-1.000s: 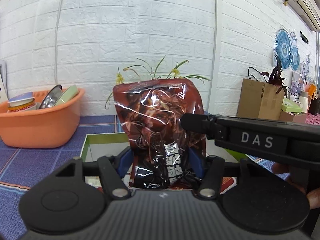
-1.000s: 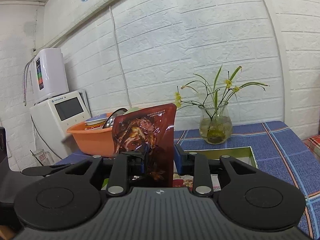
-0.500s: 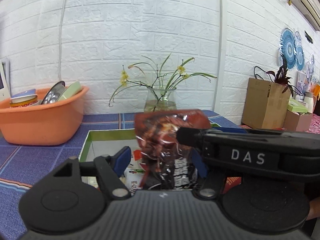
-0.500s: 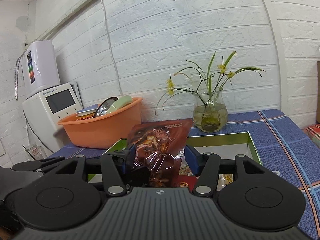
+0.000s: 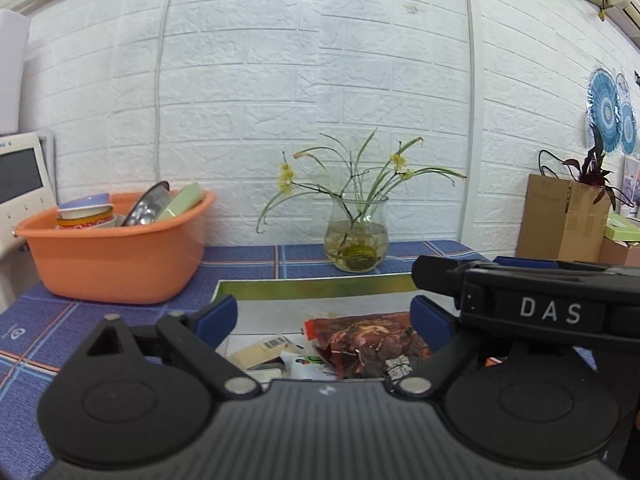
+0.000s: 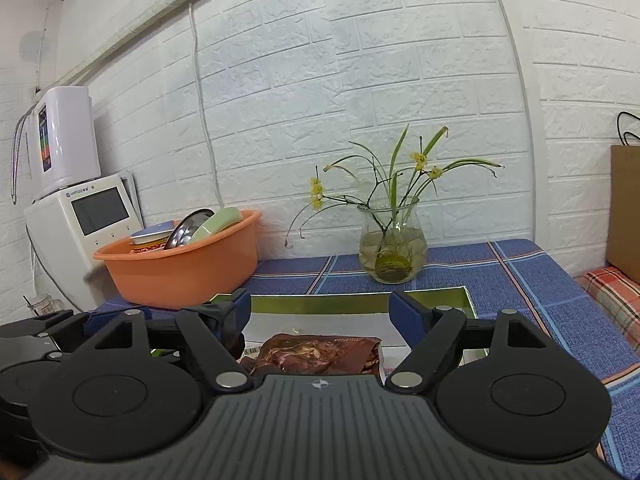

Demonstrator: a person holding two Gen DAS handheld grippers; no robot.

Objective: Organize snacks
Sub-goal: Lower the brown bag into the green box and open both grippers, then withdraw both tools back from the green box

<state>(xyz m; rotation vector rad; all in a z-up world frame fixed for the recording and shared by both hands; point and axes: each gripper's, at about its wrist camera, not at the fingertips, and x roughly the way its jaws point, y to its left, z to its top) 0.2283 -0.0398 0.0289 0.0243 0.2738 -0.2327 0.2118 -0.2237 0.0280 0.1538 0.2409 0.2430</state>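
A dark red snack bag (image 5: 368, 344) lies flat in the green-rimmed box (image 5: 316, 291), on top of other snack packets (image 5: 264, 354). My left gripper (image 5: 324, 312) is open and empty above the bag. The right gripper's body (image 5: 540, 304) crosses the right of the left wrist view. In the right wrist view the same bag (image 6: 316, 354) lies in the box (image 6: 360, 304) under my open, empty right gripper (image 6: 320, 308). The left gripper's body (image 6: 44, 332) shows at the left edge.
An orange basin (image 5: 112, 256) with bowls and a lid stands at the back left on the blue checked tablecloth. A glass vase with flowers (image 5: 356, 240) stands behind the box. A white appliance (image 6: 84, 224) is at far left, cardboard boxes (image 5: 564, 220) at right.
Both grippers let go of the red snack bag and opened wide. The bag dropped from upright between the fingers to flat in the box.
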